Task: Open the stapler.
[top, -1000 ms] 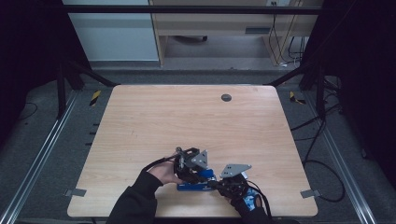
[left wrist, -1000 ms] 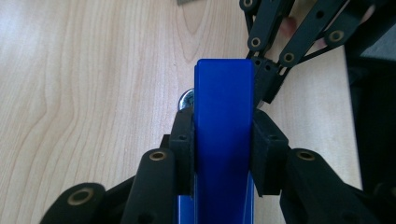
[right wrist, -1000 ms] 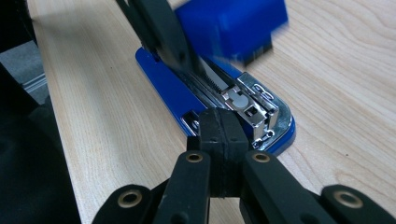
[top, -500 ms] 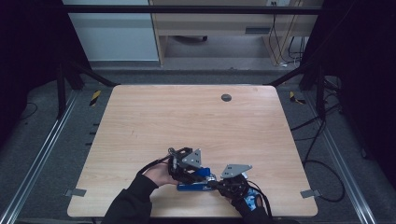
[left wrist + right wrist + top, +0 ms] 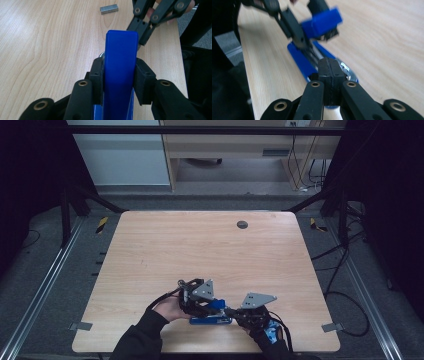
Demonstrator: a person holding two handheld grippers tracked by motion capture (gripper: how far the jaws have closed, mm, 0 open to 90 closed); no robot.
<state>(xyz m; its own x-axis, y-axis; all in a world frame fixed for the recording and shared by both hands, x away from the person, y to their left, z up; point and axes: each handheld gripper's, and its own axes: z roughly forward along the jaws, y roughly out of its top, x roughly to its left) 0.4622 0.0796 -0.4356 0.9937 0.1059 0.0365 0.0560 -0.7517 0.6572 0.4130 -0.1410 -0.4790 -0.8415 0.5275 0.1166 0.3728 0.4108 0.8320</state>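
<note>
- At the near edge of the table [image 5: 150, 250], right of centre: a blue stapler [image 5: 210, 320], base flat on the wood, lid [image 5: 121, 72] swung up and back.
- Gripped across the lid by the left gripper [image 5: 120, 82], pads pressed on both its sides; jaws eased a touch wider just now, lid between them all the same.
- Pressed down on the front of the base [image 5: 299, 58] by the right gripper [image 5: 329, 82], jaws shut flat together with nothing between, tips beside the shiny metal plate.
- Beyond the stapler in the left gripper view: a small grey strip of staples [image 5: 109, 9], lying loose on the wood, apart from both tools.
- Likely step in hand: opening the stapler for loading, magazine exposed.
- Next, probably: keep the lid up and the base pinned, then free one gripper to fetch the strip and lay it squarely in the channel; risk of the lid snapping shut if let go early.
</note>
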